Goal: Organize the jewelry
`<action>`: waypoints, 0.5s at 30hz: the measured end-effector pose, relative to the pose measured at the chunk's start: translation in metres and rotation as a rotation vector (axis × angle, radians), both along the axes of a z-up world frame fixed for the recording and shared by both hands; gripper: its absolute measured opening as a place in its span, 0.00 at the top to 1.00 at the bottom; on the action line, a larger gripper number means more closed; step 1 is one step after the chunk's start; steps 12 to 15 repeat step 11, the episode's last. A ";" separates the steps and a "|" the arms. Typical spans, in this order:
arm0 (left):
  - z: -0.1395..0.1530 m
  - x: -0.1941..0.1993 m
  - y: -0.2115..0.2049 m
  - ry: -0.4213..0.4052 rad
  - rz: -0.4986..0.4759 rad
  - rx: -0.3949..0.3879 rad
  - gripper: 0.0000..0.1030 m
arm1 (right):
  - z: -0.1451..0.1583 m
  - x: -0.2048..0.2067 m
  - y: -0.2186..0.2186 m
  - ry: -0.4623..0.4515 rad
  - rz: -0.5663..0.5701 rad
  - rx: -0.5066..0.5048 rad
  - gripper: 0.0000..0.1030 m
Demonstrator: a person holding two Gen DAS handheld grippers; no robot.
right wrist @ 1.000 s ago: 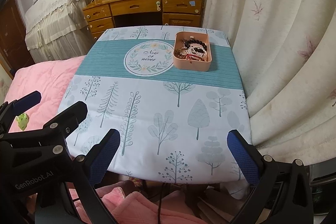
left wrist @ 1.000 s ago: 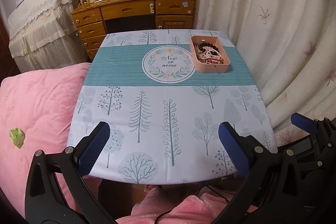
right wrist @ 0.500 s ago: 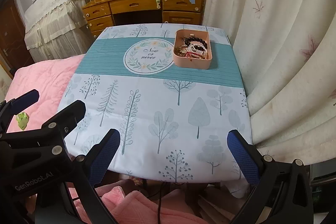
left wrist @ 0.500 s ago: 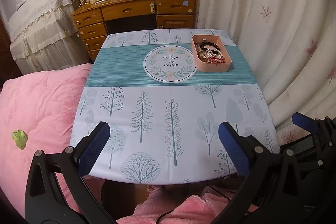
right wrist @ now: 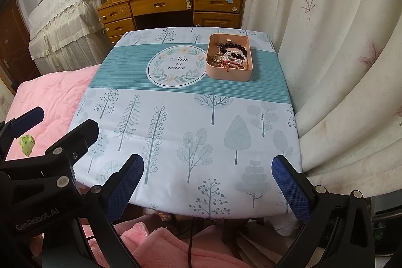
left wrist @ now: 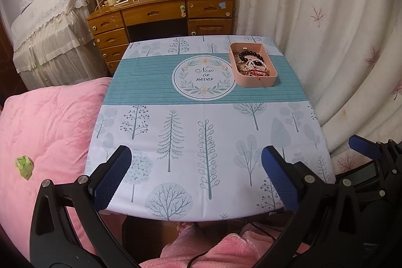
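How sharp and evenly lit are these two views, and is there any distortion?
Left wrist view: sharp, warm indoor light, fisheye bends the table edges, dark corner vignette. Right wrist view: the same bowing, curtain brighter, pink tray casts a soft shadow, no glare.

A home bedroom: pink quilt (left wrist: 50,122), wooden desk (left wrist: 163,9), floral curtains (left wrist: 314,4).
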State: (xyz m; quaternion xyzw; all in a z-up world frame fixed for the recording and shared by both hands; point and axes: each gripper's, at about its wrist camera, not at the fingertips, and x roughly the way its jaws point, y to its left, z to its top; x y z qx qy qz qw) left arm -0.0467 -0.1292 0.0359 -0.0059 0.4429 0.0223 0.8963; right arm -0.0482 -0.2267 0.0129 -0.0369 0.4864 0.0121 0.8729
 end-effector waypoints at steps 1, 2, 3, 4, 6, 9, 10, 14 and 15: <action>0.000 0.000 0.000 0.000 0.000 -0.001 0.00 | 0.000 0.000 0.000 0.000 0.001 0.001 0.00; 0.000 0.000 0.000 0.000 0.000 -0.001 0.00 | 0.000 0.000 0.001 0.000 -0.001 0.001 0.00; 0.000 0.000 0.000 0.000 -0.001 -0.001 0.00 | 0.000 0.000 0.001 -0.001 -0.001 0.000 0.00; 0.000 0.000 0.000 0.000 -0.001 -0.001 0.00 | 0.000 0.000 0.000 -0.001 0.000 0.000 0.00; 0.000 0.000 0.001 0.000 -0.001 -0.001 0.00 | 0.000 0.000 0.000 0.000 0.000 0.000 0.00; 0.000 0.000 0.001 0.001 -0.001 -0.001 0.00 | 0.000 0.000 0.001 0.001 -0.003 0.000 0.00; 0.000 0.000 0.001 0.001 -0.001 -0.001 0.00 | 0.000 0.000 0.001 0.002 -0.004 0.000 0.00; 0.001 0.001 0.001 0.001 0.001 -0.001 0.00 | 0.000 0.001 0.001 0.002 -0.004 0.001 0.00; 0.001 0.001 0.001 0.001 0.001 -0.001 0.00 | 0.000 0.001 0.001 0.002 -0.004 0.001 0.00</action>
